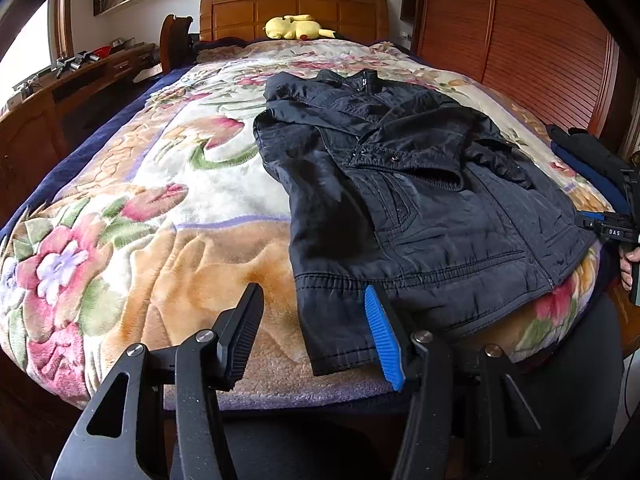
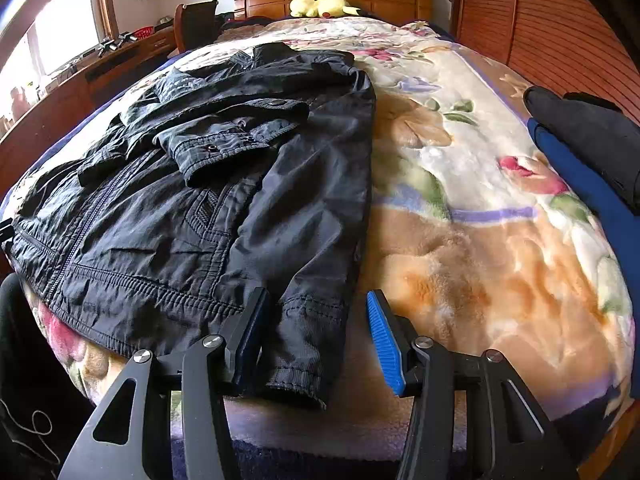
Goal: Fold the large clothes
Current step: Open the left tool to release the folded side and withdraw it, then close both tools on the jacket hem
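A black jacket [image 1: 420, 200] lies front-up on the flowered blanket [image 1: 160, 200], collar toward the headboard, one sleeve folded across its chest. My left gripper [image 1: 314, 300] is open, its jaws either side of the jacket's lower left sleeve cuff near the bed's front edge. My right gripper [image 2: 316, 308] is open over the other sleeve cuff [image 2: 304, 360] of the jacket [image 2: 200, 200], at the front edge of the blanket [image 2: 480, 240]. The right gripper's body also shows in the left wrist view [image 1: 612, 232] at the far right.
A pile of folded dark and blue clothes [image 2: 592, 160] lies at the bed's right side. A yellow plush toy [image 1: 298, 26] sits by the wooden headboard [image 1: 292, 10]. A desk [image 1: 60, 92] runs along the left, a wooden wardrobe [image 1: 520, 32] along the right.
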Motion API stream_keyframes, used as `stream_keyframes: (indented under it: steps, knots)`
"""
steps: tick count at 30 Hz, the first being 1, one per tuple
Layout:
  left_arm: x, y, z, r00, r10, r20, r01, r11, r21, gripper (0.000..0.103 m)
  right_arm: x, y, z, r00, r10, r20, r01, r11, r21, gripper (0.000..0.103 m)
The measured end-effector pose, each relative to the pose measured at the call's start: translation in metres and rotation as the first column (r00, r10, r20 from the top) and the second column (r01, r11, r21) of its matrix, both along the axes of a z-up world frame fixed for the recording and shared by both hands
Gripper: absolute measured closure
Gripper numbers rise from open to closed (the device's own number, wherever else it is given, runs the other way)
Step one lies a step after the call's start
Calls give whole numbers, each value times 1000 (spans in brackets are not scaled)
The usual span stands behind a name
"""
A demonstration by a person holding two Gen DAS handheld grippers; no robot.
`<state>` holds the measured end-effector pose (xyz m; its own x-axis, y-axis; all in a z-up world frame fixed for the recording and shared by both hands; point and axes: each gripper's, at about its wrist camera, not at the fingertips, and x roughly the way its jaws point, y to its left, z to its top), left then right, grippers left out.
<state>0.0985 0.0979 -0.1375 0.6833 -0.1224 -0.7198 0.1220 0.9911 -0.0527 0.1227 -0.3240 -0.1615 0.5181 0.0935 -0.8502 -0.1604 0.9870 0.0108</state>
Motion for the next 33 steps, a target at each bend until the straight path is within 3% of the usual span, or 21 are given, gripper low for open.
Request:
stream_keyframes:
  steps: [9,13,21,23,28,31,33]
  knots:
    - [1,0,-7,1000,-4,-17,4,1000,-7,49,0,0,-1,1000,-1,0,1,1000,0,51]
    - [-3,-1,-10,999,-23,-28,22,999,-43,61,0,0,-2,1000,-3,-7,3,1000,6,51]
    - [-11,-1,-15,999,-20,-38,18,998,-63,61,5,2,-1,999,27,-47,-26,999,20,51]
    - [-12,-2,-14,999,-24,-37,22,998,-66,68,5,2,-1,998,35,-48,-33,999,31,51]
    - [-13,-3,-7,1000,-21,-16,20,997,-69,91,3,1,-1,998,49,-45,-47,997,58,63]
    - [-17,-3,10,999,-19,39,23,996,-89,95,0,1,4,998,56,-30,-53,994,96,80]
    - [-19,-3,24,996,-19,83,26,996,-90,96,-2,3,12,998,58,-2,-57,993,101,84]
